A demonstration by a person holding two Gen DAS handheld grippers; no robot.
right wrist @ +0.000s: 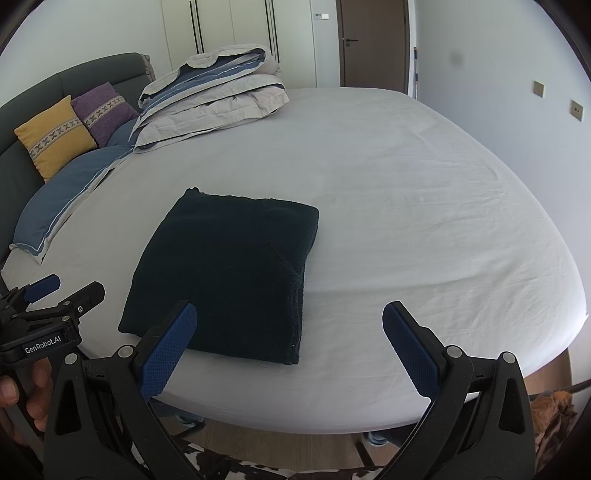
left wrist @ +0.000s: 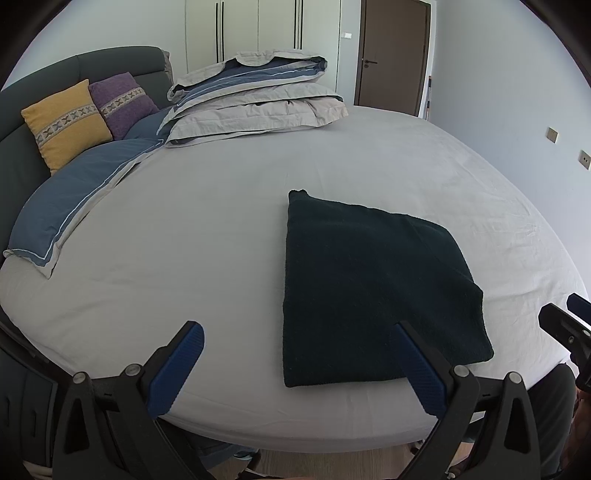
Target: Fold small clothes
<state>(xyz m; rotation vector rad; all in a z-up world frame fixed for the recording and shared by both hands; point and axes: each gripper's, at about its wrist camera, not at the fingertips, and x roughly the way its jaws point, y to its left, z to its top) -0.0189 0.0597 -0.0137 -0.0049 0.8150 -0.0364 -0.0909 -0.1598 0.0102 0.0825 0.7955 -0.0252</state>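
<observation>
Dark folded cloth (left wrist: 376, 291) lies between my two spread, empty tools, left gripper (left wrist: 299, 363) and right gripper (right wrist: 290, 345), neither nearer.

A wide bed (left wrist: 229, 206) under a pale sheet filled the room. At far left stood a dark headboard (left wrist: 110, 62) with yellow (left wrist: 66, 123) and purple cushions (left wrist: 123, 103); white wardrobes (left wrist: 258, 26) and a brown door (left wrist: 393, 55) stood beyond.

The left gripper (left wrist: 299, 363) hangs wide open at 6 o'clock above the bed (left wrist: 221, 229), holding nothing. Its right finger overlaps the folded dark towel (left wrist: 373, 291) at 4 o'clock. The right gripper (left wrist: 565, 325) shows at 3 o'clock; a folded duvet (left wrist: 258, 96) lies at 12.
</observation>
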